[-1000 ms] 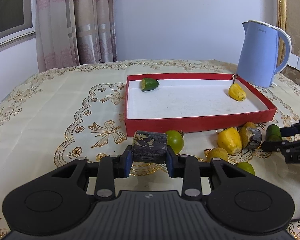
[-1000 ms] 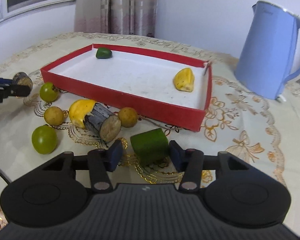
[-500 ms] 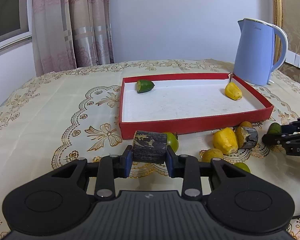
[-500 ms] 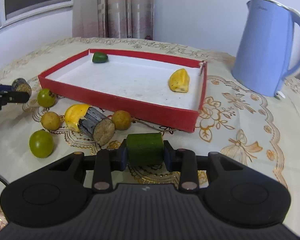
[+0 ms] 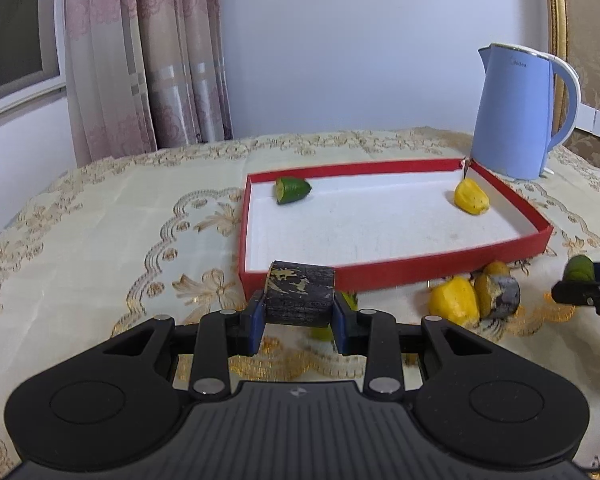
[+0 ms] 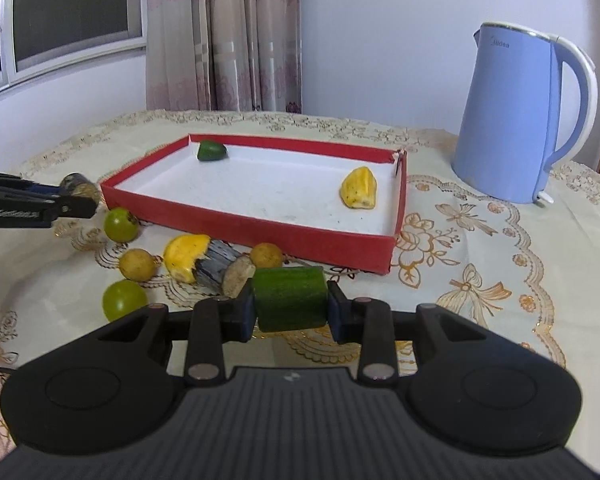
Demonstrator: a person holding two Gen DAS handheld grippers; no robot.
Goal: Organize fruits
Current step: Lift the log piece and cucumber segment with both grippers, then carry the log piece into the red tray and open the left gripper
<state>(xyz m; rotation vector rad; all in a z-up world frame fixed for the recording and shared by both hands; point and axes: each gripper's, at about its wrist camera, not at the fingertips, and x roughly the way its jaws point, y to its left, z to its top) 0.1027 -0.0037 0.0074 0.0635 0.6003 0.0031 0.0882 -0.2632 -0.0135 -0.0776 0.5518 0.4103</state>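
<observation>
Through the left wrist view, my left tool (image 5: 299, 316) is clamped narrow on a dark, rough bark-skinned cylinder (image 5: 300, 299), held before the red tray (image 5: 400, 272). Through the right view, my right tool (image 6: 291, 314) pinches a smooth green cylindrical chunk (image 6: 290, 298) above the embroidered counter (image 6: 500, 280), short of the tray.

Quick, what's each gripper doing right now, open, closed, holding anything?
Left gripper: closed on the dark log-like chunk.
Right gripper: closed on the green cylinder piece.
</observation>
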